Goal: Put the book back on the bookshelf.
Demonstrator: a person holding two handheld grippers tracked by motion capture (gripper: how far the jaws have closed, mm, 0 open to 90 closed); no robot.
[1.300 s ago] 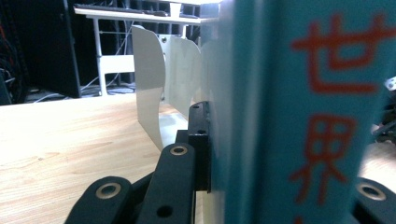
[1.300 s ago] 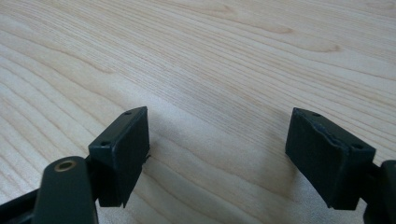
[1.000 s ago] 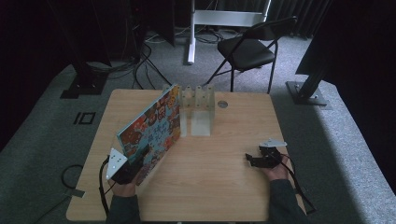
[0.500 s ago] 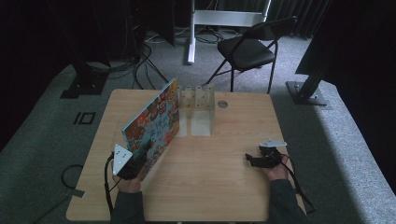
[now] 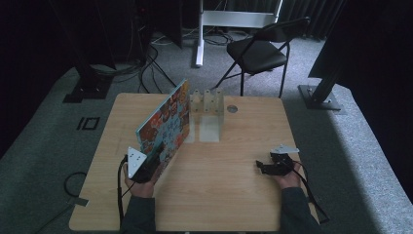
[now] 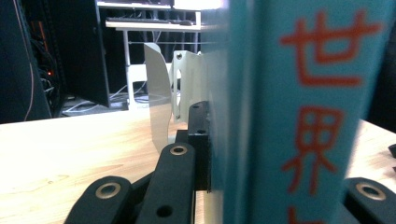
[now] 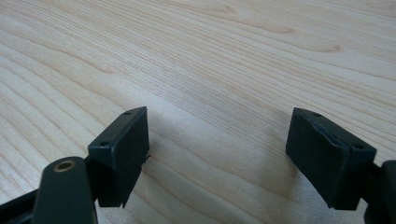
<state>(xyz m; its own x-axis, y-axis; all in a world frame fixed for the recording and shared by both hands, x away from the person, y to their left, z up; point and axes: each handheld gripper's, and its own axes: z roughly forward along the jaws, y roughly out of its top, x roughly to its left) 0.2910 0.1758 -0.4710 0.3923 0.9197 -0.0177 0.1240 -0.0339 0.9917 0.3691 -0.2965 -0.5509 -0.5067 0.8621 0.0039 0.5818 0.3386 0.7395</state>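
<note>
Two hand-held grippers at one wooden tabletop (image 5: 234,195), one per hand.

Item 1: left hand-held gripper (image 5: 146,165), w/ grey plate on top. Jaws clamped on lower end of a book (image 5: 165,124); in left gripper view the black pads press both sides of the book (image 6: 299,112), teal spine w/ red characters facing the lens.

Item 2: book. Large, colourful cover, teal edge. Stands on edge, tilted, rising up and away from left hand-held gripper toward far side of tabletop. Far end sits just beside item 4; touching or not, cannot tell.

Item 3: right hand-held gripper (image 5: 265,166), near right edge of tabletop, well apart from book. Jaws wide apart, nothing between them; right gripper view has bare wood grain (image 7: 210,60) under and ahead of the pads. Cable trails back past the sleeve.

Item 4: white rack (image 5: 208,105) w/ upright dividers, beyond left hand-held gripper, past the book; also seen ahead in left gripper view (image 6: 180,88).

Item 5: small round disc (image 5: 232,109) on tabletop, right of rack.

Item 6: black folding chair (image 5: 258,51) on floor beyond tabletop.
</note>
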